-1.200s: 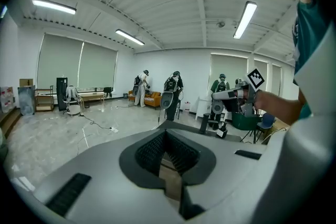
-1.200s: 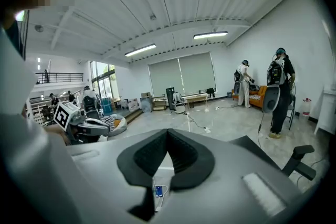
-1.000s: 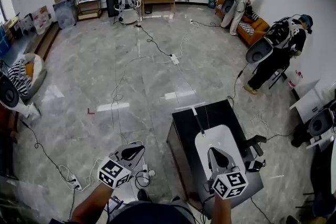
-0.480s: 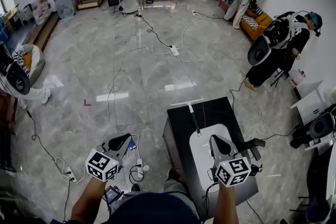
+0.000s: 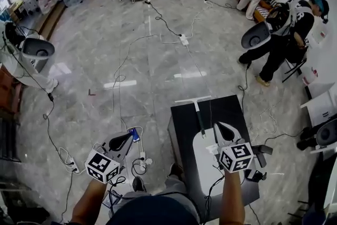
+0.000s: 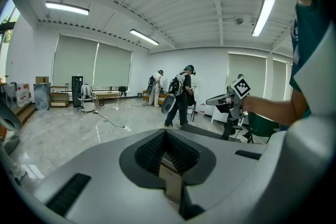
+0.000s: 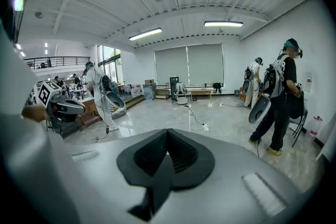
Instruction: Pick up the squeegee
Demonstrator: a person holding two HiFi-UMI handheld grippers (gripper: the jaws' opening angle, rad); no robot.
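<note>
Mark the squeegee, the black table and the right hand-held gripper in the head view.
squeegee (image 5: 199,118): head view, middle of its dark handle.
black table (image 5: 181,131): head view, bare top near its left edge.
right hand-held gripper (image 5: 219,128): head view, tip where its shut jaws meet.

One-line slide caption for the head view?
Right gripper, jaws shut, hovers over the black table beside the squeegee handle.

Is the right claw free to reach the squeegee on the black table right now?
Probably yes: the right claw hangs beside the dark-handled, white-bladed squeegee, nothing between them, but it is shut.
</note>
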